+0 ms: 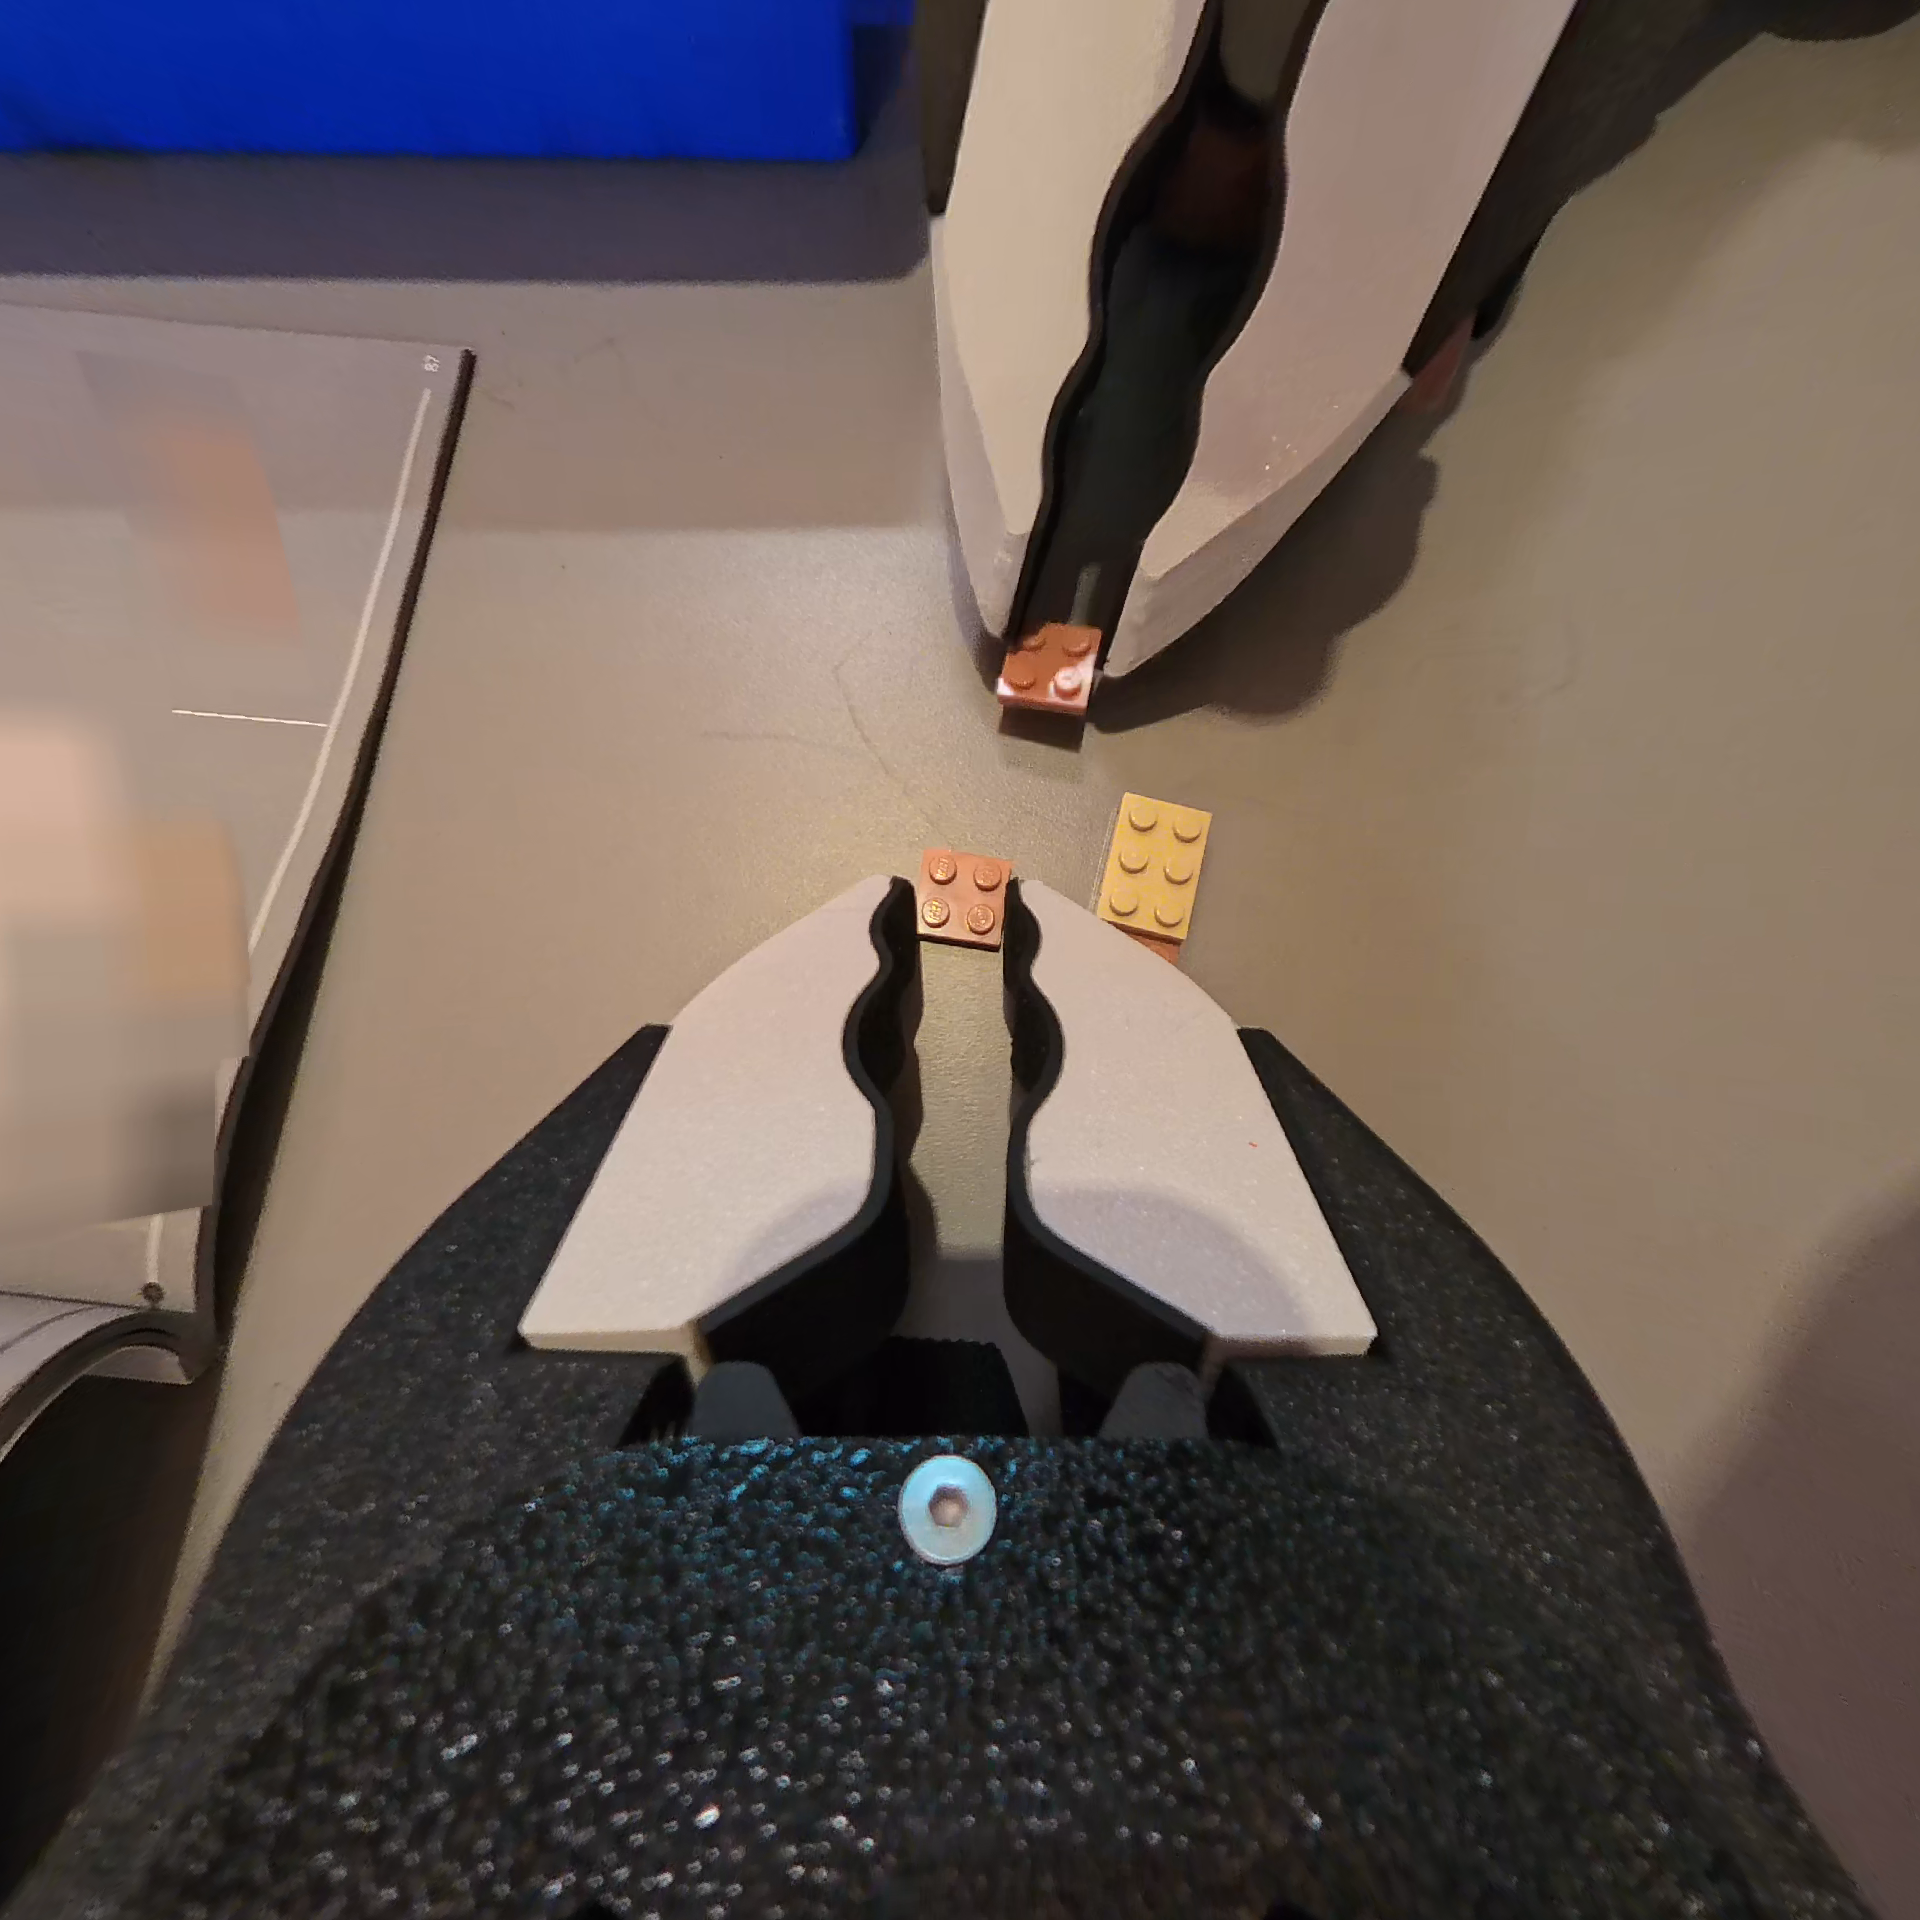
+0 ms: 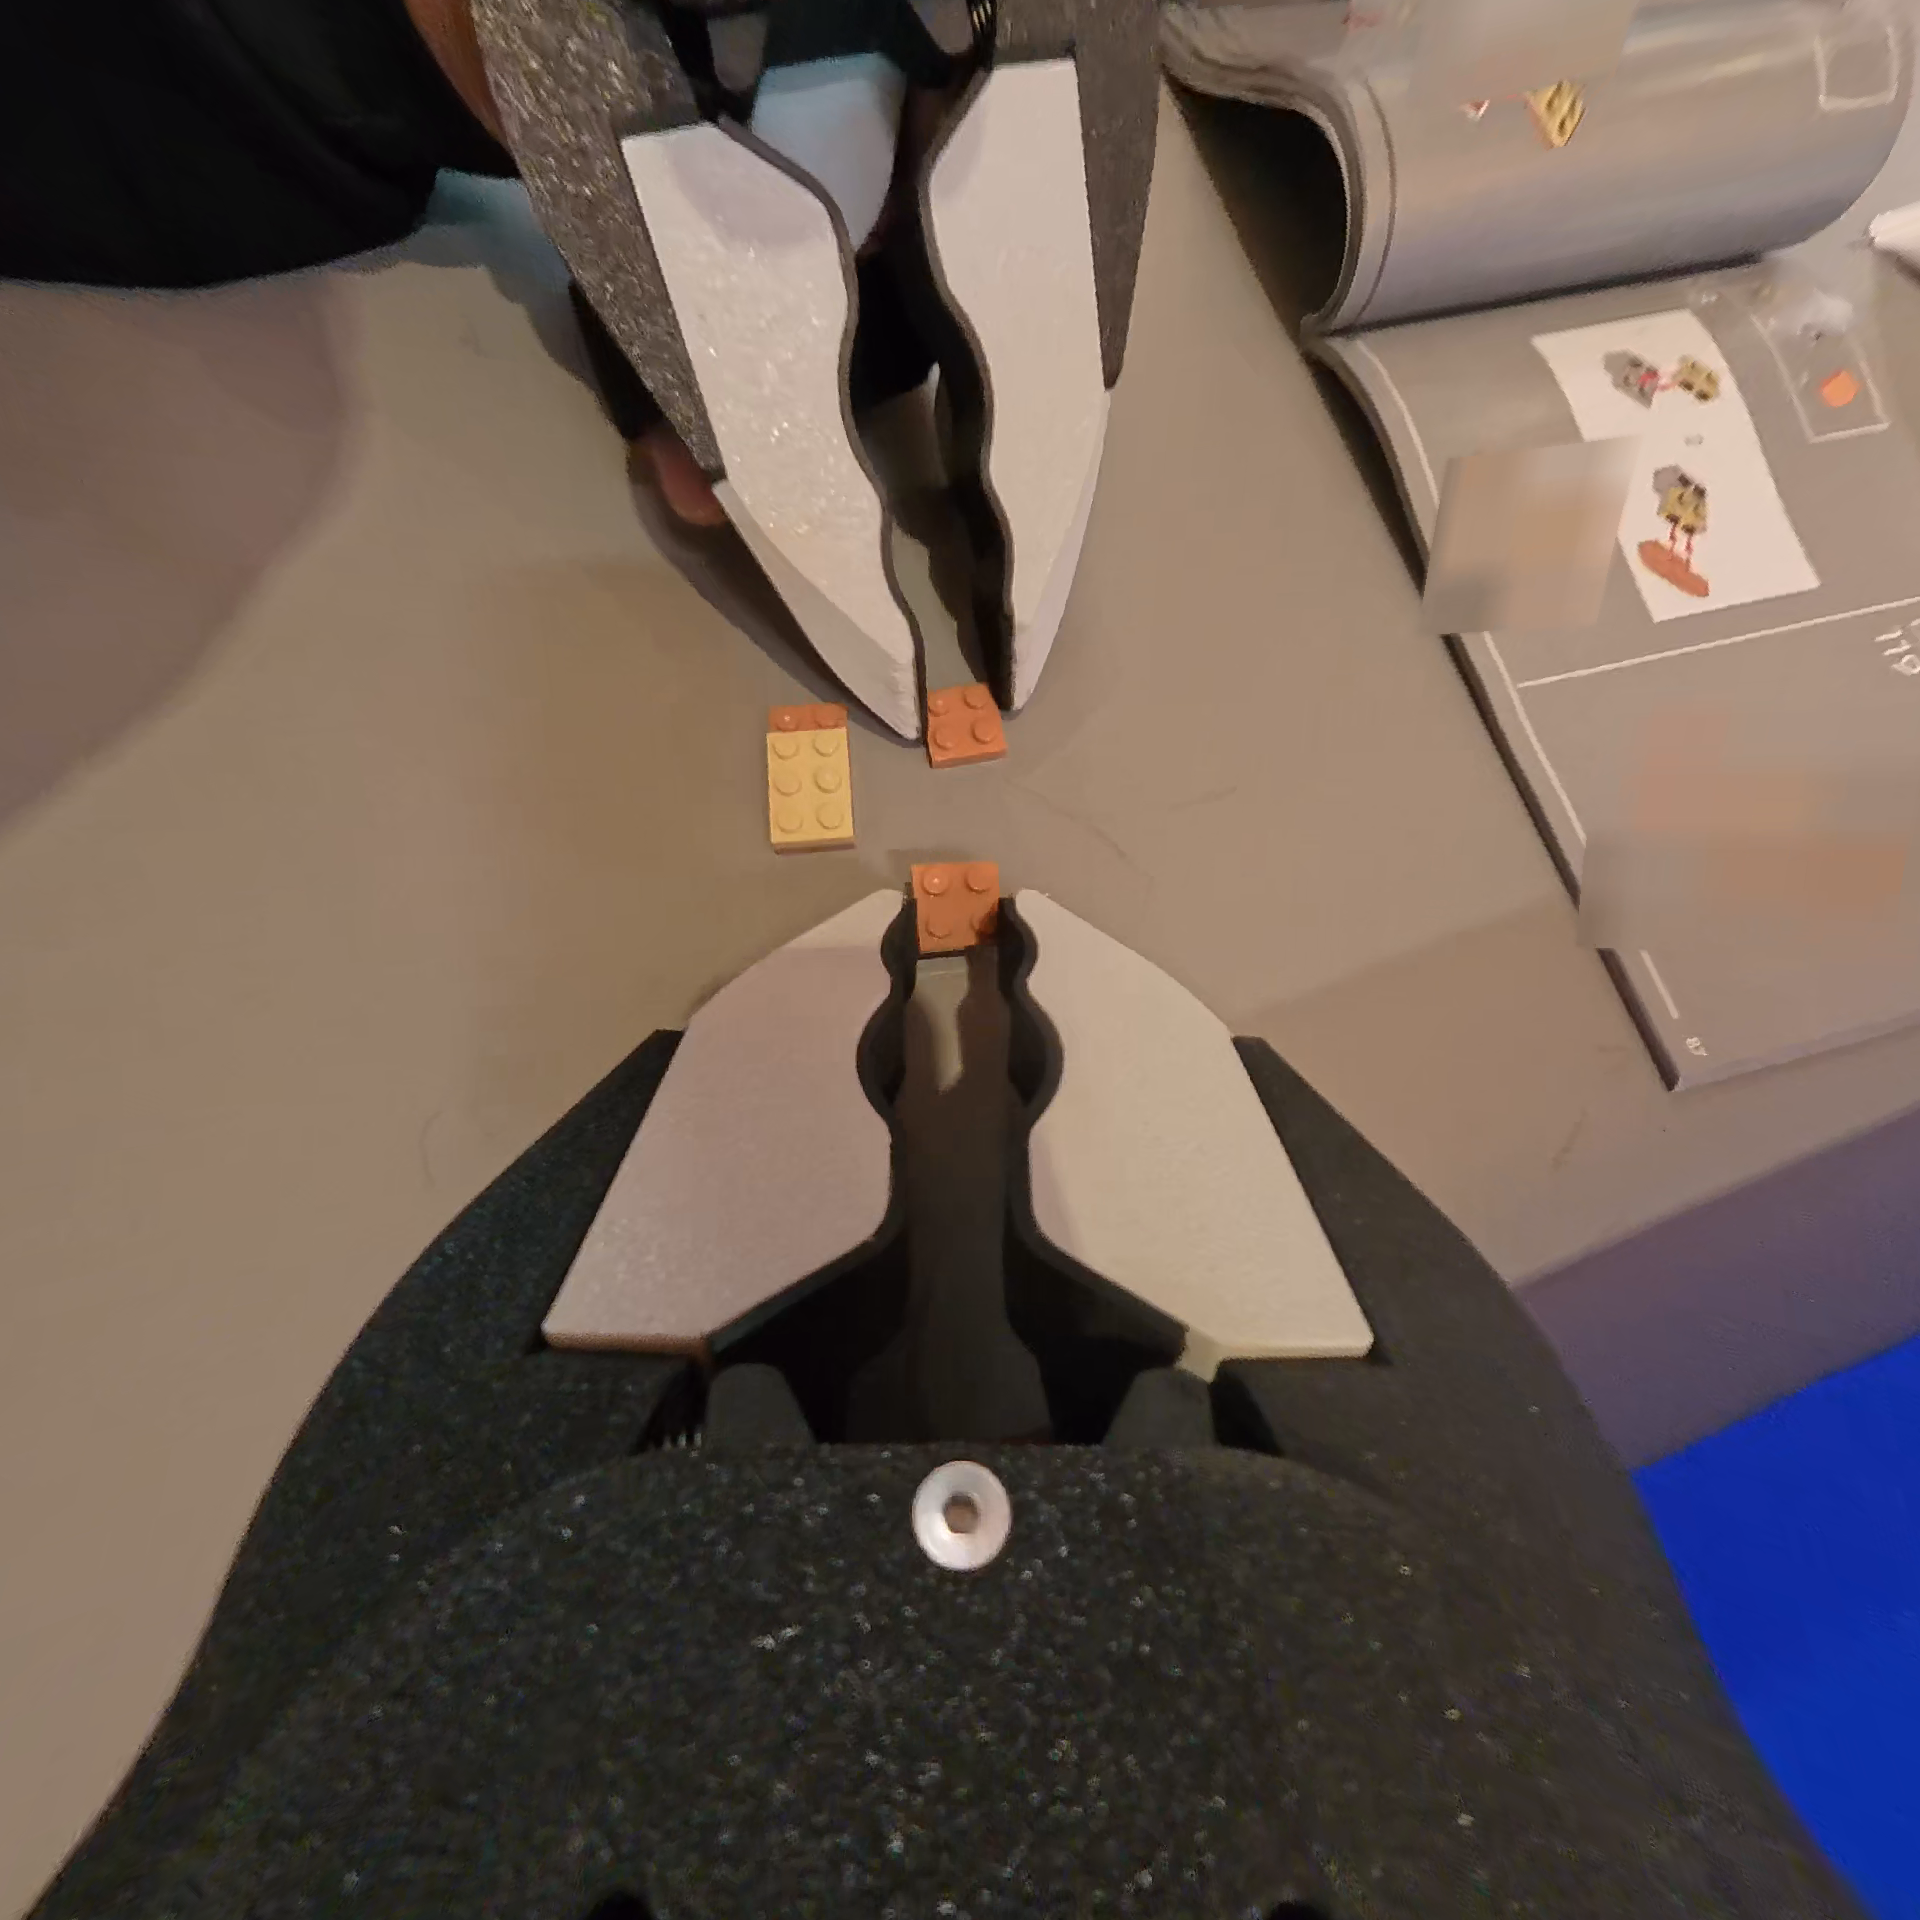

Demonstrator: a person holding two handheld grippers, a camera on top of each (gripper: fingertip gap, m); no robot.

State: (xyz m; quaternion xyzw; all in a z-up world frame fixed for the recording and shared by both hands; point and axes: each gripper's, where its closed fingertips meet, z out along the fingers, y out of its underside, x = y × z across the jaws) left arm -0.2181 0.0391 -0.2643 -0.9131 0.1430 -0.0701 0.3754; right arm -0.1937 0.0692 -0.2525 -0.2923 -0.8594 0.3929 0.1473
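My left gripper [image 1: 961, 896] is shut on a small brown two-by-two plate [image 1: 964, 900], pinched at the fingertips low over the grey table [image 1: 644, 790]. It also shows in the right wrist view [image 2: 961, 717] with its plate [image 2: 966, 729]. My right gripper [image 2: 956, 906] faces it and is shut on a second brown two-by-two plate [image 2: 954, 906]. In the left wrist view the right gripper [image 1: 1051, 665] holds this plate [image 1: 1049, 675] a little above the table. A tan two-by-three plate [image 1: 1155, 864] sits on a brown plate [image 2: 807, 718] on the table beside the left fingertips.
An open grey instruction booklet [image 2: 1621, 665] lies on the table, at the left in the left wrist view [image 1: 208, 665]. A blue bin [image 1: 416, 73] stands at the table's far edge. A person's dark sleeve [image 2: 208, 135] is behind the left gripper. My hands' fingertips stand some 5 cm from each other.
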